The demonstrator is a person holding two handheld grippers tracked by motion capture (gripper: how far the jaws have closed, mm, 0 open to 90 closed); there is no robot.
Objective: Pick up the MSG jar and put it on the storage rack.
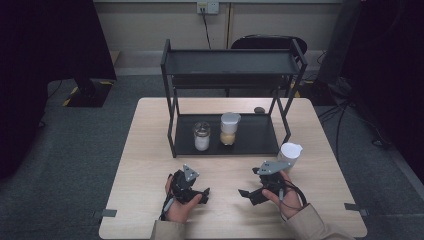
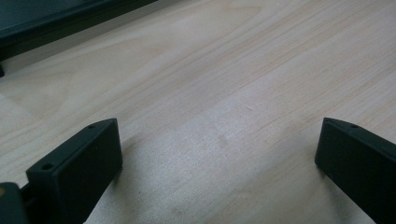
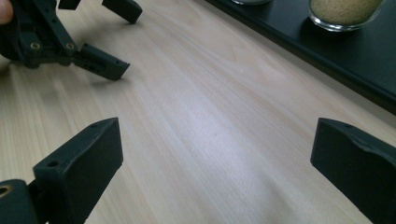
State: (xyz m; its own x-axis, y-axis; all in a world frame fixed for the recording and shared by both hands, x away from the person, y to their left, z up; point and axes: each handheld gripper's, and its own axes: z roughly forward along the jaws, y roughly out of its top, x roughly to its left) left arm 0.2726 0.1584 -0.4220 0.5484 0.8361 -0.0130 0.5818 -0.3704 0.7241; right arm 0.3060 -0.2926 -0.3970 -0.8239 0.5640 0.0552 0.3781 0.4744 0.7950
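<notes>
grippers sit low over the near part of the wooden table [image 1: 145, 150], one in each of the person's hands. the left gripper [image 1: 202, 192] is at the near left, its jaws spread wide with only bare wood between them in the left gripper view. the right gripper [image 1: 246, 194] is at the near right, pointing left toward the other one, its jaws likewise spread apart and holding nothing. the two are near each other but apart.

just beside the right hand, on its far side, a white cup [image 1: 290, 152] stands upright on the table, untouched. farther back stands a black two-tier rack [image 1: 172, 125]. on its lower shelf a jar of white powder [image 1: 201, 136] stands on the left and a white-lidded jar of tan grains [image 1: 229, 129] just right of it, both upright.
</notes>
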